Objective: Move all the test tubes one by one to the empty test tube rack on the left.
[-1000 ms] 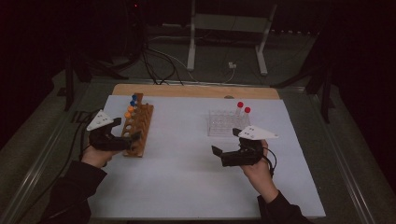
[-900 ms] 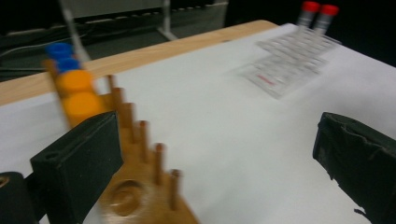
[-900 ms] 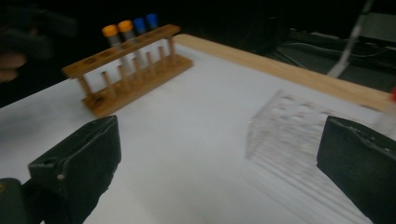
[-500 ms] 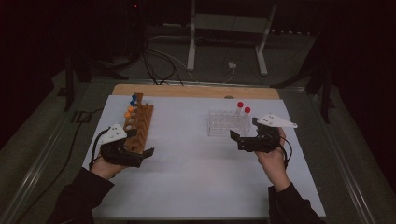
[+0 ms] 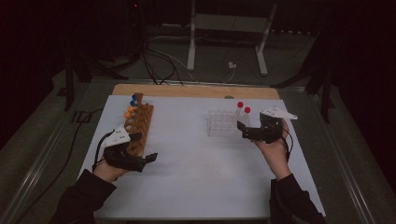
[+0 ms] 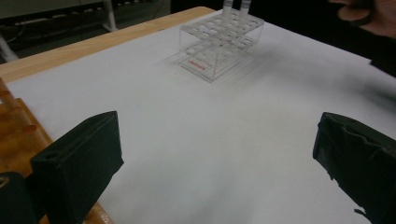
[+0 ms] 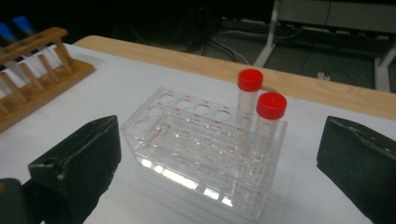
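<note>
A clear plastic rack (image 5: 222, 124) stands right of centre on the white mat, with two red-capped tubes (image 5: 243, 110) upright at its right end. My right gripper (image 5: 242, 131) is open just right of the rack, jaws pointing left at it. In the right gripper view the rack (image 7: 187, 149) and both red-capped tubes (image 7: 261, 116) stand ahead between the spread jaws, untouched. A wooden rack (image 5: 138, 124) holding blue- and orange-capped tubes lies at the left. My left gripper (image 5: 144, 148) is open and empty at its near end, facing the clear rack (image 6: 219, 44).
The white mat (image 5: 196, 186) covers a wooden table whose far edge (image 5: 196, 91) shows bare. Cables and a metal stand's legs (image 5: 224, 51) lie on the dark floor beyond. In the left gripper view the wooden rack (image 6: 16, 133) is at the left, the other hand (image 6: 369, 18) at top right.
My right gripper has moved away from me and rightward, ending beside the clear rack's right end. My left gripper has slid nearer to me along the wooden rack. Both stayed open.
</note>
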